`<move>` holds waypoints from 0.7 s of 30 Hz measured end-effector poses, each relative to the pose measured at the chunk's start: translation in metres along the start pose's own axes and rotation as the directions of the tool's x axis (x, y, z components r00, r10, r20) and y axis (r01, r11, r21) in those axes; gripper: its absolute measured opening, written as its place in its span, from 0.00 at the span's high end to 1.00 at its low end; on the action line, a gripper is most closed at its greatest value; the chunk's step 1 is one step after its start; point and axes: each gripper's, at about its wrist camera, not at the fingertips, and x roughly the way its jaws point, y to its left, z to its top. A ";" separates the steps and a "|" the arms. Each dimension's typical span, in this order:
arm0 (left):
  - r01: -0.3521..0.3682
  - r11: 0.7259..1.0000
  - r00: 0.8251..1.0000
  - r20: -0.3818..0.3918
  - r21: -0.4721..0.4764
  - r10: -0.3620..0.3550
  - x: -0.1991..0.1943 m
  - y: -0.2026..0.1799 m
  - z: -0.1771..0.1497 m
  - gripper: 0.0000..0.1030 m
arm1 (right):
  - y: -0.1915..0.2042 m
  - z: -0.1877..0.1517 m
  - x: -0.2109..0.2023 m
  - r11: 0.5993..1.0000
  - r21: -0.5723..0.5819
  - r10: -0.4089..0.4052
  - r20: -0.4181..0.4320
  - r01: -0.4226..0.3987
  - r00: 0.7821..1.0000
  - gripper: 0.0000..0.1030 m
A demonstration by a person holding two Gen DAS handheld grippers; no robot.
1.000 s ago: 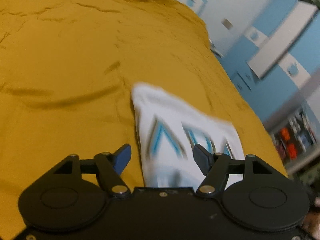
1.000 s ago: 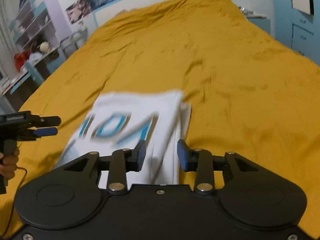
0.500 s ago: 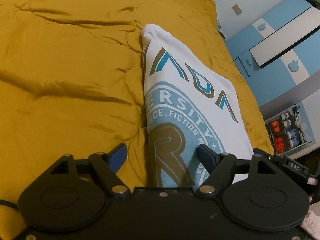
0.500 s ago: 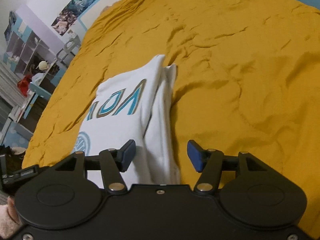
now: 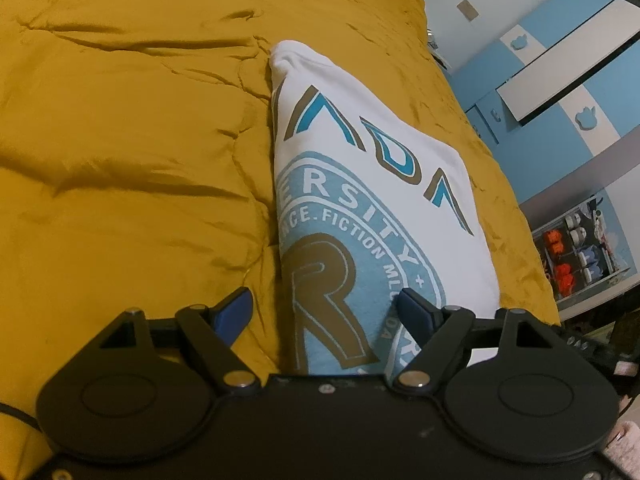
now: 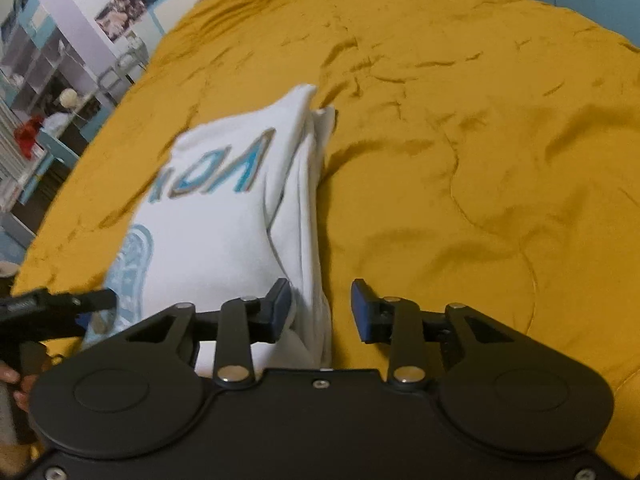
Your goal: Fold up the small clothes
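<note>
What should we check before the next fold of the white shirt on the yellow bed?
1. Shirt lies on the bedspread: ok.
2. Shirt folded into a narrow strip, print facing up: ok.
3. Left gripper open, straddling the shirt's near left edge: ok.
4. Right gripper open; its jaws have just been closing, with the shirt's right edge between them but not pinched: ok.
5. Right edge layers line up: not ok, the far corner pokes out.
6. Shirt's near end flat: cannot tell, hidden under the grippers.
</note>
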 end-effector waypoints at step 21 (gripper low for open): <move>0.118 0.987 0.990 -0.060 -0.113 -0.125 0.050 0.016 0.050 0.16 | -0.054 0.054 0.069 0.888 0.275 0.395 -0.042 -0.370 0.918 0.32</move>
